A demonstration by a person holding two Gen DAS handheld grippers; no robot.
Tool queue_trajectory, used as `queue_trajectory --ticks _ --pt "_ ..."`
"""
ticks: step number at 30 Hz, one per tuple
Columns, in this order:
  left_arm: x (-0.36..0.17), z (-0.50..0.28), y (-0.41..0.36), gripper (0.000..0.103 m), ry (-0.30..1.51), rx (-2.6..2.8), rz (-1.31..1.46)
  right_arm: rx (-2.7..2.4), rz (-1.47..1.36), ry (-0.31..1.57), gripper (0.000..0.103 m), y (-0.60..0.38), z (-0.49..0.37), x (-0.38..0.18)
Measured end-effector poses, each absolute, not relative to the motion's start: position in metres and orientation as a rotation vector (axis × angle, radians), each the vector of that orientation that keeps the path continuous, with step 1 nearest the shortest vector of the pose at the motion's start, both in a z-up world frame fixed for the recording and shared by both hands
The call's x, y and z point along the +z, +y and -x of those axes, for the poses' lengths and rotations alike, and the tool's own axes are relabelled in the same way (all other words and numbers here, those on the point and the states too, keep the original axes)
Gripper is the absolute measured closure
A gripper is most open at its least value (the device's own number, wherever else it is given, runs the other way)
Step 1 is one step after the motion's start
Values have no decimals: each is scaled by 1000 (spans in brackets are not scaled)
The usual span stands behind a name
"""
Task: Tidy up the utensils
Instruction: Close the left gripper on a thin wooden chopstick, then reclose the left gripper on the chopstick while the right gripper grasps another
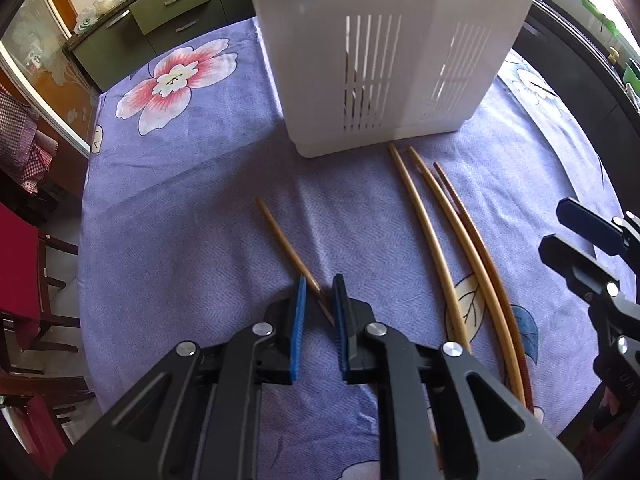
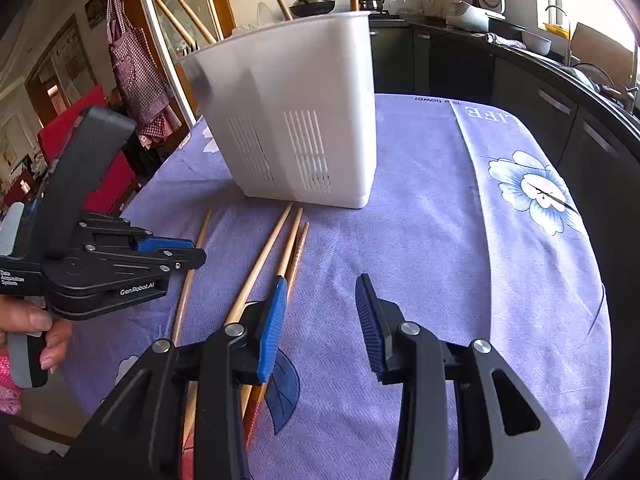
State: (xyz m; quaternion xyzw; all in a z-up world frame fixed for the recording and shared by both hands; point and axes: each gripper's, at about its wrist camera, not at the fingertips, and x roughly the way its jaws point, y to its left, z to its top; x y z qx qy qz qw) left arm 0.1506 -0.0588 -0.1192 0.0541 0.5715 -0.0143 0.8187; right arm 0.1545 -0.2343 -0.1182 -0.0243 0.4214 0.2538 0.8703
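Note:
A white slotted utensil holder [image 1: 380, 60] [image 2: 296, 120] stands upright on the purple flowered tablecloth [image 1: 180, 200] [image 2: 440, 240], with several wooden sticks poking out of its top. One brown chopstick [image 1: 280, 236] [image 2: 198, 248] lies slanted on the cloth. Its near end sits between the blue pads of my left gripper [image 1: 320, 304] [image 2: 196, 254], which is shut on it. To its right, three longer chopsticks [image 1: 460, 236] [image 2: 260, 264] lie side by side. My right gripper [image 2: 322, 280] [image 1: 556, 224] hovers open just right of them, with nothing between its pads.
A person's hand [image 2: 40, 332] holds the left gripper's grip. Red chairs [image 1: 16, 264] stand off the table's left edge. Olive drawers [image 1: 172, 12] are behind the table, and a dark kitchen counter [image 2: 560, 92] runs along its right side. A checked apron [image 2: 136, 76] hangs at the left.

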Motion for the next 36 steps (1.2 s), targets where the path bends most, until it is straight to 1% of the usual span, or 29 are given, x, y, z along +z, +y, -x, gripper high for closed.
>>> queue_trajectory --ticks 5,10,24,28,31,32,33,34,35,36 --pt "-121 -156 -54 94 1206 -34 -174 506 78 898 67 -219 -164 -129" --pt "-120 -154 -59 95 1197 -59 -222 476 129 912 67 -207 -168 -137" --pt "-119 -152 -53 95 1198 -92 -174 438 209 933 67 -188 -169 -147" --pt "-120 -153 -48 95 1205 -95 -138 440 214 941 71 -180 -172 -148" --pt "-120 -155 -44 95 1217 -97 -101 446 200 959 71 -179 -180 -148" --pt "-120 -156 -43 94 1224 -97 -84 447 198 966 71 -179 -181 -147" --pt "-120 -157 -40 92 1231 -91 -58 448 202 970 71 -179 -182 -147" --pt "-120 -159 -37 91 1235 -89 -38 455 203 974 75 -178 -182 -146" --pt "-120 -159 -36 87 1238 -97 -29 458 202 978 78 -177 -181 -146" --pt "-120 -160 -37 83 1240 -105 -27 461 202 982 85 -176 -182 -145"
